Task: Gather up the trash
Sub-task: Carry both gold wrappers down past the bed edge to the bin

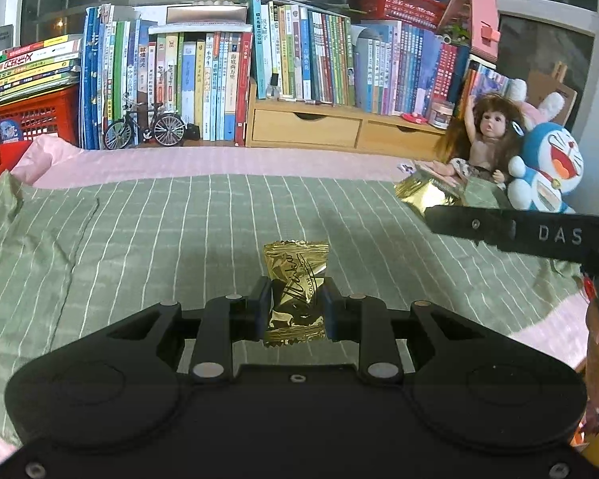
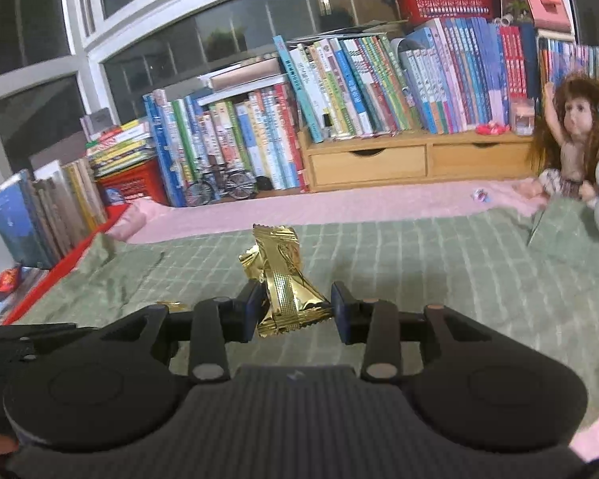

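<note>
In the left wrist view a gold chocolate wrapper (image 1: 295, 291) stands upright between the fingers of my left gripper (image 1: 295, 307), which is shut on it above the green striped blanket (image 1: 159, 231). A second, crumpled gold wrapper (image 2: 285, 279) is pinched in my right gripper (image 2: 297, 311), also held above the blanket. From the left wrist view, that right gripper (image 1: 431, 217) reaches in from the right edge with its gold wrapper (image 1: 425, 193) at its tip. A small gold scrap (image 2: 171, 303) lies on the blanket left of the right gripper.
A row of books (image 1: 219, 80) and a wooden drawer unit (image 1: 339, 127) line the far side. A doll (image 1: 483, 139) and a blue plush toy (image 1: 547, 167) sit at the right. A small candy wrapper (image 2: 481, 194) lies on the pink sheet. A red crate (image 1: 36, 119) stands at the left.
</note>
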A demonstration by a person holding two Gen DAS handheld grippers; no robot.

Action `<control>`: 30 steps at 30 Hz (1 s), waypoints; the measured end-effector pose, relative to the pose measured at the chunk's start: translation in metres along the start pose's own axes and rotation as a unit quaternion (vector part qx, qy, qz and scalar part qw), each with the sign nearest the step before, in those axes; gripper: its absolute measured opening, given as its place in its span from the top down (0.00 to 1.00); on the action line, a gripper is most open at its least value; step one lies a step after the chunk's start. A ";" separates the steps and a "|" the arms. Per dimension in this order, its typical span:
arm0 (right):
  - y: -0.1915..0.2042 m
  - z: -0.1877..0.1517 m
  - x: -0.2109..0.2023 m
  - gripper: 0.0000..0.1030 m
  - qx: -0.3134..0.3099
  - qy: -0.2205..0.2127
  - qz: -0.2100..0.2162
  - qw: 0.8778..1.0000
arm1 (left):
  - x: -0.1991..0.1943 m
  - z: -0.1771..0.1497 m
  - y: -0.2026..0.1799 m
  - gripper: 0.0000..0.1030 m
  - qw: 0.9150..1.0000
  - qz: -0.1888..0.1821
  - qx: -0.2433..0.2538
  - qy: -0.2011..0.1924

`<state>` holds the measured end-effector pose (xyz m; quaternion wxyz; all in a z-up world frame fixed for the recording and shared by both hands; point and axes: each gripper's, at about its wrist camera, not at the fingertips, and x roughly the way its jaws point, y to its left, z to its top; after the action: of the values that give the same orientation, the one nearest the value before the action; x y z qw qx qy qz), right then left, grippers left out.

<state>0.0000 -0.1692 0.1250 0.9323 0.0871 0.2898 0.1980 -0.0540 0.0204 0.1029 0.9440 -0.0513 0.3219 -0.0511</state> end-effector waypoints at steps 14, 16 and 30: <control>0.036 -0.070 -0.044 0.58 -0.018 0.002 0.005 1.000 | -0.045 -0.065 0.005 0.76 0.999 -0.022 0.023 0.008; 0.040 -0.083 -0.047 0.58 -0.023 0.006 0.004 1.000 | -0.048 -0.076 0.006 0.76 0.999 -0.023 0.025 0.009; 0.063 -0.148 -0.066 0.58 -0.036 0.035 0.012 0.999 | -0.064 -0.144 0.011 0.76 0.999 -0.011 0.027 0.025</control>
<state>-0.1554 -0.1325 0.0550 0.9217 0.0502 0.3136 0.2227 -0.1920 0.0299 0.0263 0.9360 -0.0283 0.3434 -0.0715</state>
